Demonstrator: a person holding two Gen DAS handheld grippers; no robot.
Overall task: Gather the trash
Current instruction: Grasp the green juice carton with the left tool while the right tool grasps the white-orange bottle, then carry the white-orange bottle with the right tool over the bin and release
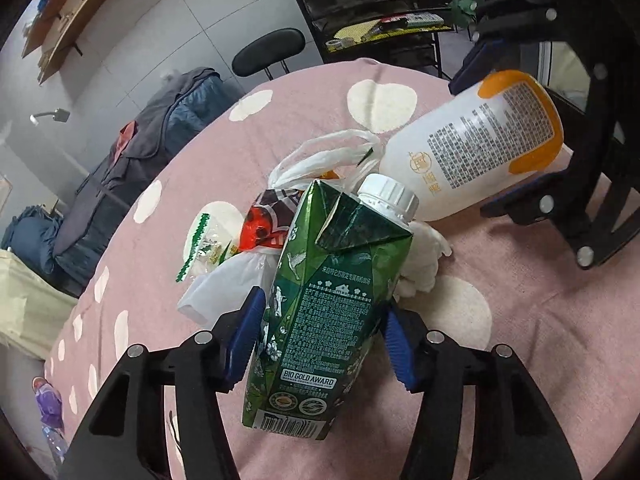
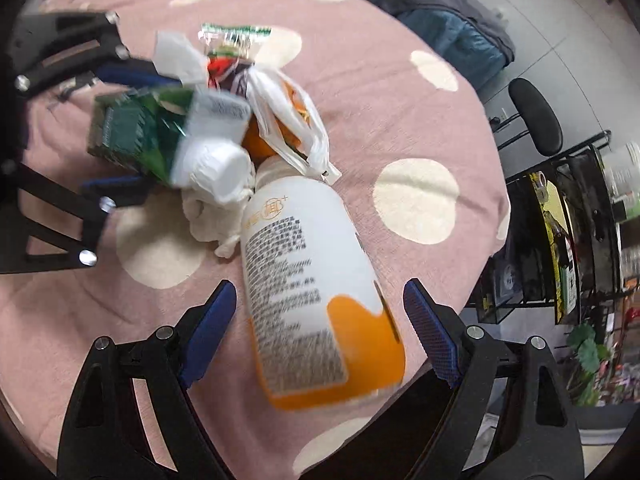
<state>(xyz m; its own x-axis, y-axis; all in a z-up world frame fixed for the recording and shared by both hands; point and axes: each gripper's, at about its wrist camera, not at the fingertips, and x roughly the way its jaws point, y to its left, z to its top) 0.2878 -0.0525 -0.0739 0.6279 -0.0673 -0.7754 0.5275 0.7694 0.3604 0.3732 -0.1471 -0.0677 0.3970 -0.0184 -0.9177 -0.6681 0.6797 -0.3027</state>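
Observation:
A green drink carton (image 1: 332, 300) with a white screw cap stands between the blue pads of my left gripper (image 1: 322, 304), and both pads touch its sides. A white bottle with an orange base (image 2: 308, 280) lies on its side on the pink dotted tablecloth (image 2: 400, 100). My right gripper (image 2: 320, 286) straddles the bottle's base, open, with a gap on each side. Behind the carton lie a white plastic bag (image 1: 328, 152), a crumpled tissue (image 1: 420, 268), a red wrapper (image 1: 264, 228) and a green-edged clear wrapper (image 1: 204, 248). Something orange (image 2: 260, 144) shows under the bag.
The round table's edge (image 2: 496, 184) runs close behind the bottle. A black chair (image 1: 268, 52) and a black metal shelf rack (image 1: 376, 28) stand beyond the table. Blue-grey bedding (image 1: 152, 152) is piled to one side. A plastic bottle (image 1: 52, 440) lies on the floor.

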